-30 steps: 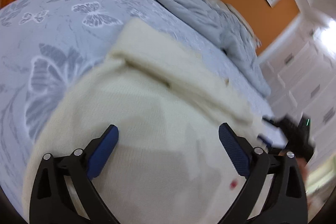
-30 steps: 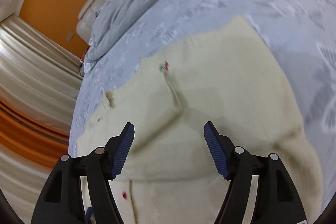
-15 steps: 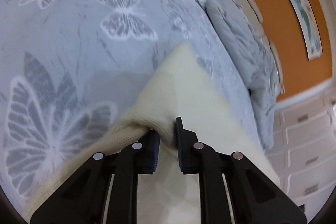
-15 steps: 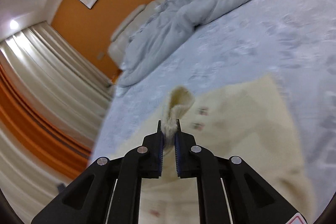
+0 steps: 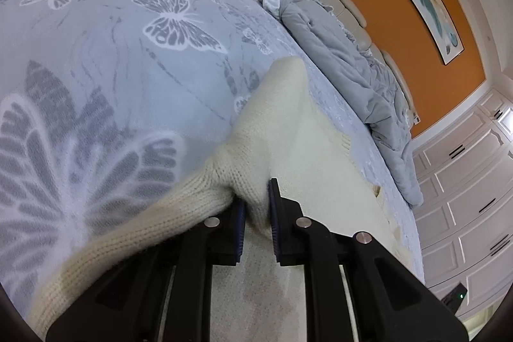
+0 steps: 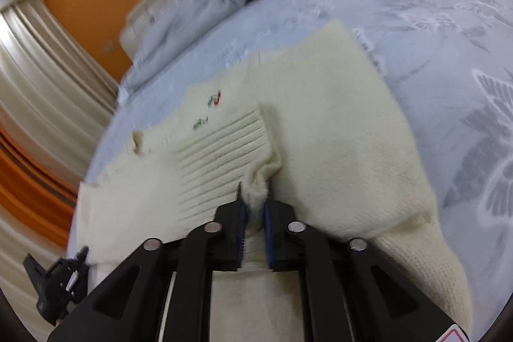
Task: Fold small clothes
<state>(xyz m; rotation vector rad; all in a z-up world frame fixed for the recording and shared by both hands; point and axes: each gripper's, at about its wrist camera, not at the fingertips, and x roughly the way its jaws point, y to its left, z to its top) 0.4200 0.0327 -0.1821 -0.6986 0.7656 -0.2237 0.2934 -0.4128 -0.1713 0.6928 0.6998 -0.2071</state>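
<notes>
The left gripper (image 5: 256, 207) is clamped on a bunched knit fold of the cream sweater (image 5: 288, 124); the right gripper (image 6: 253, 202) pinches its ribbed cuff (image 6: 221, 156). The sweater spreads ahead of both on the butterfly bedspread (image 5: 112, 53). To fold cleanly, both should probably lift together, keeping the edge taut. One sweater, two grippers, one rumpled duvet (image 5: 346, 53) beyond.

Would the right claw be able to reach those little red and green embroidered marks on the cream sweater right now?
Probably not at once: the right claw is shut on a fold of the cream sweater. The embroidered marks lie uncovered just ahead, so only that grip ties it up.
</notes>
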